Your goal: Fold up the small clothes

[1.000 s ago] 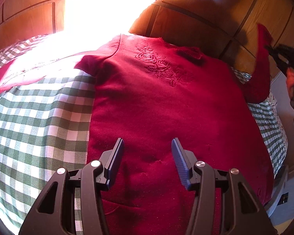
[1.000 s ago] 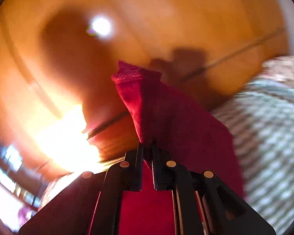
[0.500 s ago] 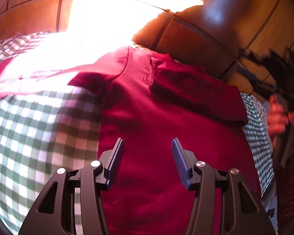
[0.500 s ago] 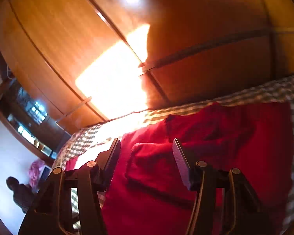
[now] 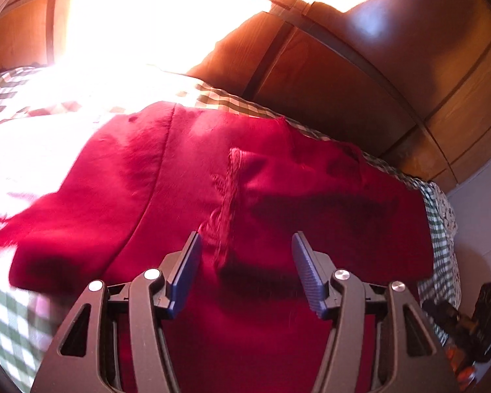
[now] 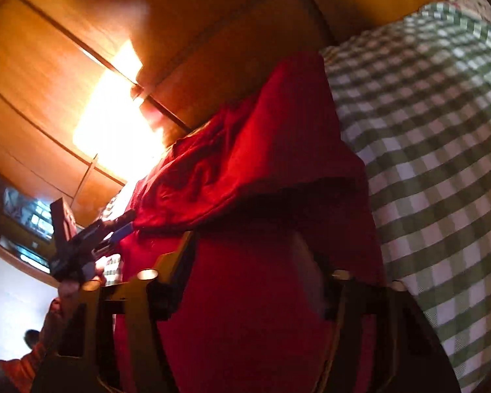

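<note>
Red top [image 5: 278, 203] — soft, light, limp knit, probably best pinched at a hem or sleeve edge — lies spread on the checked bed [image 5: 13, 321], one sleeve folded inward, beneath left hand-held gripper [image 5: 245, 275] and right hand-held gripper [image 6: 255, 281], both gaping, holding nothing.

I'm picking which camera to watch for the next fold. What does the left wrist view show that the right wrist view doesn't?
Only the left wrist view: the left sleeve spread on the cloth, the embroidery on the chest, and the left gripper with jaws open over the fabric.
Only the right wrist view: the folded-over flap from the side and a window.
Both: the red garment, the green checked cloth and the wooden wardrobe.
</note>
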Motion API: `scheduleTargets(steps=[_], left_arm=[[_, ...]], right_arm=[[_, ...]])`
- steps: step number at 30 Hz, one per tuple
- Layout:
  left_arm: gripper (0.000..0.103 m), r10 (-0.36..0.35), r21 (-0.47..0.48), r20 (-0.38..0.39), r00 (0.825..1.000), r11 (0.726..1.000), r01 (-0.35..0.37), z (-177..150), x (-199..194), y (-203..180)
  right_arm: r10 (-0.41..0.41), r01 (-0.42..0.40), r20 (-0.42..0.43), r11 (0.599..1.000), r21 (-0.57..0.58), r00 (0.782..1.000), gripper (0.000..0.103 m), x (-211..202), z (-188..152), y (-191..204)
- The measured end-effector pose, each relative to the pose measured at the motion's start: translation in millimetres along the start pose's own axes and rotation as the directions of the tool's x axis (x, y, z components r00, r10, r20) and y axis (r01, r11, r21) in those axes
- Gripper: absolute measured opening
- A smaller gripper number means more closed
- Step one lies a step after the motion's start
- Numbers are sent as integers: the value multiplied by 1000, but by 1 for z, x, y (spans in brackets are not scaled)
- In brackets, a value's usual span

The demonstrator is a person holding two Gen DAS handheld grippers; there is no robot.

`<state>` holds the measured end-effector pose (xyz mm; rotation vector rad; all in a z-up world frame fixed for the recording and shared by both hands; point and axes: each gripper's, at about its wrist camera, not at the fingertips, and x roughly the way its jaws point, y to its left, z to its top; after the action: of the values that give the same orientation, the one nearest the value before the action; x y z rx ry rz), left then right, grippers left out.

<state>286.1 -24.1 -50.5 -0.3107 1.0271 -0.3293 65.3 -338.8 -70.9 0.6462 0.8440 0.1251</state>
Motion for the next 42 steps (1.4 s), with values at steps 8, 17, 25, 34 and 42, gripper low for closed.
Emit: scheduleTargets(steps=[8, 17, 25, 34, 42], left_arm=[[7, 1, 64, 75, 997, 998, -6, 29, 1, -29], [11, 114, 77, 127, 985, 989, -124, 28, -3, -15], [21, 156, 90, 123, 980, 982, -168, 20, 9, -19], [35, 274, 119, 147, 950, 949, -292, 3, -3, -5], [43, 162, -116, 119, 980, 982, -148, -42, -65, 47]], right_arm=[[-25, 24, 87, 1000, 13, 996, 79, 23, 29, 4], [-133, 131, -3, 986, -106, 991, 79, 34, 5, 4], [-119, 135, 82, 966, -219, 989, 79, 26, 37, 54], [-451, 481, 167, 827, -290, 877, 84, 101, 45, 44], [-477, 511, 184, 807, -294, 859, 87, 99, 46, 49]])
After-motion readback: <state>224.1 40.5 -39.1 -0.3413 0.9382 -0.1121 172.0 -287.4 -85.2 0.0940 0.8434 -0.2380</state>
